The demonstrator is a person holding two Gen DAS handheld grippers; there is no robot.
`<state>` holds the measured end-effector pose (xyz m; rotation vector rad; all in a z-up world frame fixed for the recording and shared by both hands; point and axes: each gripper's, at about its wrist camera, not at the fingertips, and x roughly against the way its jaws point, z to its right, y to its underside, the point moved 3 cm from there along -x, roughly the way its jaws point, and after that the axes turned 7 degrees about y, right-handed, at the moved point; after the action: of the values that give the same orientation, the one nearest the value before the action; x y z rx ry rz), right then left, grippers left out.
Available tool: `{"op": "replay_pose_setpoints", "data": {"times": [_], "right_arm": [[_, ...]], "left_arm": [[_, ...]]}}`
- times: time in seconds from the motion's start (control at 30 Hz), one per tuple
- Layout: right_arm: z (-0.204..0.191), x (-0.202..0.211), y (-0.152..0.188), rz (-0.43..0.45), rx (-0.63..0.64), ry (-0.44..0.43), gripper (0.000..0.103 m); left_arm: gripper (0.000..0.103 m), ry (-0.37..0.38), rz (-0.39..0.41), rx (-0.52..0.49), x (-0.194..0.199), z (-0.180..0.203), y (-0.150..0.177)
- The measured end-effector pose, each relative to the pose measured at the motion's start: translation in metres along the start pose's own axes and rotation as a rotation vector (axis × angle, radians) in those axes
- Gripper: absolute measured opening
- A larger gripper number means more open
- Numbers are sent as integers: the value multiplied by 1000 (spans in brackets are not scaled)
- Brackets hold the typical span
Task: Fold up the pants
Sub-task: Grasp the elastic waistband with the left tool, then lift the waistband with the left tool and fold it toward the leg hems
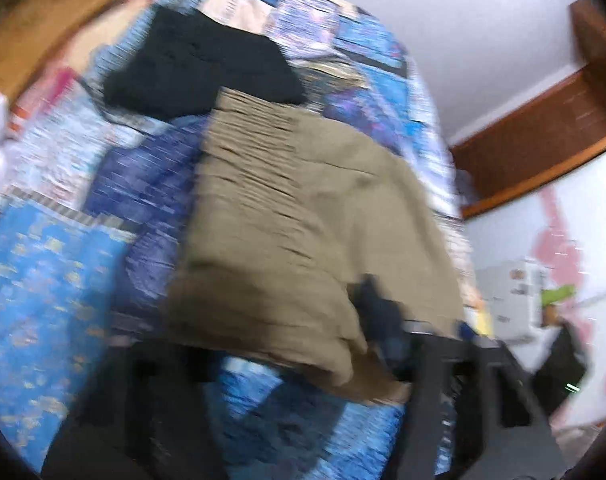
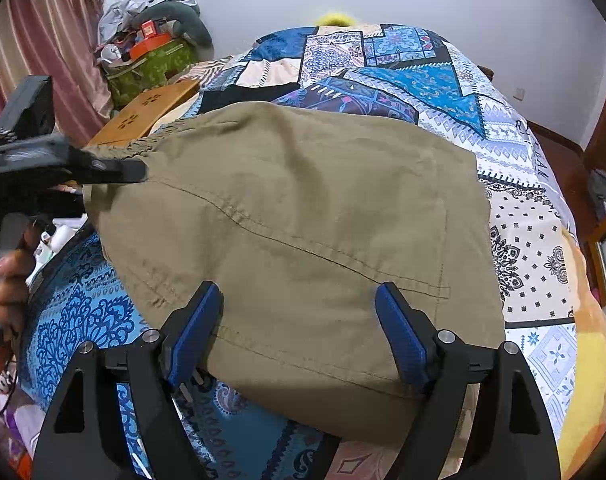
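Note:
Folded khaki pants point(image 2: 303, 208) lie on a blue patchwork bedspread point(image 2: 423, 80). My right gripper point(image 2: 299, 288) is open, its blue pads point(image 2: 199, 328) wide apart on either side of the pants' near folded edge. My left gripper point(image 2: 135, 170) reaches in from the left, its tip at the gathered waistband. The left wrist view is blurred; there the pants point(image 1: 303, 208) fill the middle and the left gripper point(image 1: 275, 316) has a corner of the fold between its dark fingers point(image 1: 387, 320), with a gap still showing. A hand point(image 2: 7, 280) holds the left tool.
A black garment point(image 1: 199, 68) lies on the bed beyond the pants. A wooden board point(image 2: 143, 108) and a green box of clutter point(image 2: 151, 64) stand at the bed's far left by a curtain point(image 2: 43, 40). Wooden trim point(image 1: 543, 140) runs past the right edge.

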<state>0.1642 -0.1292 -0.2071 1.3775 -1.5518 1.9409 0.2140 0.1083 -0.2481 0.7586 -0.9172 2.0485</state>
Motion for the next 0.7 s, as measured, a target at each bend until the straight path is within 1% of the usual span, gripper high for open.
{"op": "replay_pose_setpoints", "data": {"times": [0.03, 0.13, 0.17, 0.23, 0.3, 0.37, 0.5, 0.57, 0.6, 0.63, 0.67, 0.7], "right_arm": [[0, 0, 0, 2, 0, -3, 79], [1, 2, 1, 3, -1, -10, 78], [4, 5, 2, 4, -22, -19, 78], [12, 13, 4, 8, -70, -67, 78], [21, 22, 6, 21, -115, -101, 76], [31, 33, 7, 41, -152, -84, 76], [42, 40, 14, 46, -189, -41, 76], [46, 38, 22, 34, -206, -13, 76], [47, 35, 27, 23, -219, -5, 76], [47, 33, 31, 13, -229, -4, 76], [47, 31, 35, 10, -238, -8, 76], [48, 31, 36, 14, -245, -12, 76]], "left_arm": [[40, -15, 8, -10, 0, 1, 0], [37, -121, 87, -84, 6, 13, 7], [36, -144, 104, -105, 7, 15, 9], [34, -214, 157, -179, 14, 28, 14], [33, -251, 195, -233, 25, 33, 16], [32, -286, 233, -285, 38, 40, 17], [29, -342, 321, -356, 70, 48, 18], [28, -410, 384, -405, 88, 57, 17], [28, -424, 399, -417, 93, 60, 17], [28, -437, 416, -434, 99, 64, 17], [28, -433, 426, -453, 103, 70, 16], [28, -409, 427, -467, 105, 77, 16]]}}
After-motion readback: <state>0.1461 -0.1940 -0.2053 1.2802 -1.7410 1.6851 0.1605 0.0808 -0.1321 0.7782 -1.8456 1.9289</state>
